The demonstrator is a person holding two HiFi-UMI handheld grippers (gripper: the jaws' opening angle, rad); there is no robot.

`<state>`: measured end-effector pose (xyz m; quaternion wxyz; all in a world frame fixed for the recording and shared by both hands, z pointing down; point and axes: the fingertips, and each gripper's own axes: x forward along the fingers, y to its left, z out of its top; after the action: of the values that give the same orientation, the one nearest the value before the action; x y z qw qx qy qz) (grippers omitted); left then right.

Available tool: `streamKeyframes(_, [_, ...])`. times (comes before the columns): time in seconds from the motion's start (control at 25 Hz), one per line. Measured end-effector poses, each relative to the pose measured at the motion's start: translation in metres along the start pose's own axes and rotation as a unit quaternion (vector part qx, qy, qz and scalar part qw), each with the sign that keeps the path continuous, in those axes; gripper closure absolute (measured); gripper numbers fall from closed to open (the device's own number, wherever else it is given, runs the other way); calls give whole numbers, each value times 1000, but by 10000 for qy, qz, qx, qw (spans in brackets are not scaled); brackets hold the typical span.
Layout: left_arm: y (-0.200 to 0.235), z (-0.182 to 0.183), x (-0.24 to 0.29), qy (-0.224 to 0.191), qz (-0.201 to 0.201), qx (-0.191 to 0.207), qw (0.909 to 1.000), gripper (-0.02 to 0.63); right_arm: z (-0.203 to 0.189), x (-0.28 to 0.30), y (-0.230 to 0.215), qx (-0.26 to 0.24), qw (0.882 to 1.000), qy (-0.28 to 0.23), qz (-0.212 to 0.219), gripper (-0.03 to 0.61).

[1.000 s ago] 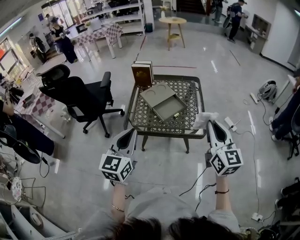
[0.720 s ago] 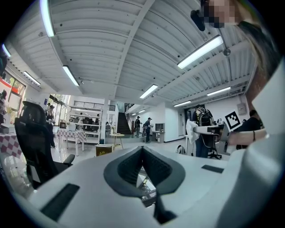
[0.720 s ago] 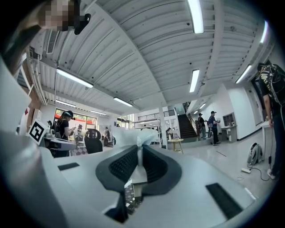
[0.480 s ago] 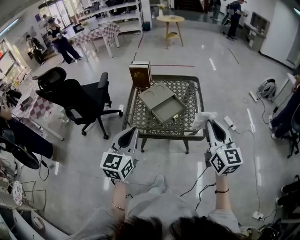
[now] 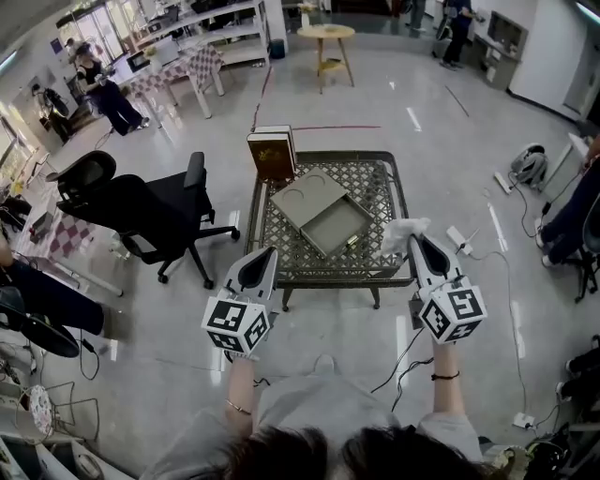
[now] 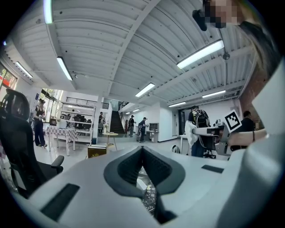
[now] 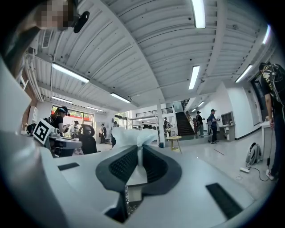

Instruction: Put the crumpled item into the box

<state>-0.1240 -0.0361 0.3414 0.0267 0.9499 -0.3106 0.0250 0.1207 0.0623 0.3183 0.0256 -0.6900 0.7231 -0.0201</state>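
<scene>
By the lattice table (image 5: pixel 398 272) mid-frame, pinching the crumpled tissue (image 5: pixel 403 232) in the nearly closed jaws of the right gripper (image 5: pixel 419 242) at lower right, holding the left gripper (image 5: pixel 267 255) closed and empty at lower left, facing the open box (image 5: pixel 337 225).

Open-plan workspace, office chair (image 5: pixel 131 202), shelving (image 5: pixel 223 21), ceiling strip lights (image 6: pixel 200 54)

Box (image 5: pixel 330 214) on table (image 5: pixel 380 184), book (image 5: pixel 270 154) behind

Glossy grey floor (image 5: pixel 450 141); black office chair (image 5: pixel 141 202); round wooden table (image 5: pixel 326 33); ceiling strip lights (image 7: pixel 198 11).
</scene>
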Motion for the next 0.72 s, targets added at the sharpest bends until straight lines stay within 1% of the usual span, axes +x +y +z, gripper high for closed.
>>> streamKeyframes(0.36, [8,-10,34,97,-298,1,9995,597,-13,26,-13,116,9998,54,-140,528])
streamKeyframes(0.72, [26,-23,64,271,-163,-204,9993,597,-22,59,-35,196,9995,230,-40,528])
